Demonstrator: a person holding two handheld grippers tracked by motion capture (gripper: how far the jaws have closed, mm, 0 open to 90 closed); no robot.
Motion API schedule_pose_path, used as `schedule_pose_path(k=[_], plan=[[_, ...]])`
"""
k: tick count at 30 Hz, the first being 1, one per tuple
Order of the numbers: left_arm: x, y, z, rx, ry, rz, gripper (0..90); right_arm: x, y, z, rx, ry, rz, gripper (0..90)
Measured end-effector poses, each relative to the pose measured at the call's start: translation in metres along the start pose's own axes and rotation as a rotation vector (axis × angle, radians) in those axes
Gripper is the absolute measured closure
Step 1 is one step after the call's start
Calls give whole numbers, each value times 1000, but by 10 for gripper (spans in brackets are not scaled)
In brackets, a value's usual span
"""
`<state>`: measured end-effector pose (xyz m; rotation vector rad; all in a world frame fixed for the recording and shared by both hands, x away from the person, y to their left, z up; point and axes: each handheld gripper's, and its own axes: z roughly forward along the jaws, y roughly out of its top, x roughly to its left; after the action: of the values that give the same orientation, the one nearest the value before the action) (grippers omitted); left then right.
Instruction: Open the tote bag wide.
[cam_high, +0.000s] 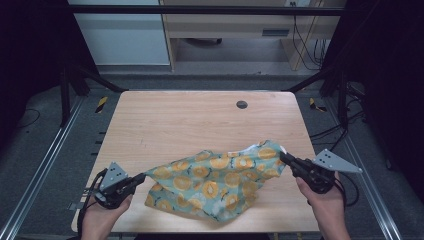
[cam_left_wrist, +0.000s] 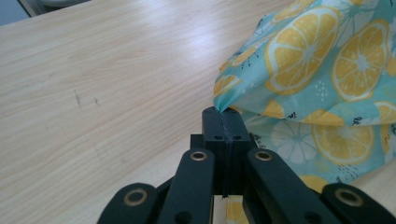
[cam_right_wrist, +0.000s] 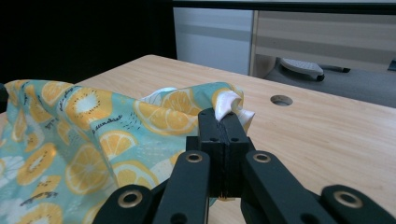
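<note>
A teal cloth printed with orange and lemon slices (cam_high: 217, 180) is stretched across the near half of the wooden table (cam_high: 190, 120). My left gripper (cam_high: 142, 176) is shut on the cloth's left corner near the table's front left. In the left gripper view the jaws are closed with the cloth corner (cam_left_wrist: 224, 105) pinched at the left gripper (cam_left_wrist: 225, 115) tips. My right gripper (cam_high: 283, 156) is shut on the right corner, where the white underside shows. The right gripper view shows that corner (cam_right_wrist: 229, 103) bunched above the closed right gripper (cam_right_wrist: 224, 119).
A round cable hole (cam_high: 242, 104) sits in the table near its far edge. Metal rails (cam_high: 45, 165) run along both sides of the table. Cabinets and cables stand beyond the far edge.
</note>
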<state>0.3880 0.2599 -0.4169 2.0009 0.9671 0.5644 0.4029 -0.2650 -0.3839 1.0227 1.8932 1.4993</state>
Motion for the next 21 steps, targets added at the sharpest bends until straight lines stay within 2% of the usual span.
schedule_pose_path(k=[4, 6, 7, 9, 11, 13, 14, 15, 16, 17, 20, 21], plan=[[-2, -9, -3, -22, -22, -9, 900, 9, -12, -14, -23, 14, 39, 900], [-2, -12, -1, -9, -23, -1, 900, 12, -16, -17, -16, 18, 37, 900], [-3, -14, 1, 1, -28, 6, 900, 15, -25, -21, -4, 27, 43, 900], [-5, -18, 3, 26, -36, 28, 900, 16, -33, -25, 8, 39, 45, 900], [-6, -20, 5, 36, -41, 31, 900, 15, -38, -27, 14, 49, 48, 900], [-8, -24, 7, 60, -47, 47, 900, 15, -51, -31, 26, 93, 59, 900], [-8, -24, 7, 60, -47, 47, 900, 15, -51, -31, 26, 93, 59, 900], [-9, -24, 8, 66, -51, 52, 900, 15, -59, -32, 43, 119, 56, 900], [-9, -25, 8, 77, -53, 63, 900, 15, -59, -32, 43, 119, 56, 900], [-11, -28, 11, 108, -59, 82, 900, 16, -65, -32, 80, 149, 41, 900], [-12, -31, 14, 133, -68, 89, 900, 16, -69, -30, 112, 159, 25, 900], [-13, -33, 17, 154, -71, 99, 900, 17, -75, -27, 158, 170, 6, 900]])
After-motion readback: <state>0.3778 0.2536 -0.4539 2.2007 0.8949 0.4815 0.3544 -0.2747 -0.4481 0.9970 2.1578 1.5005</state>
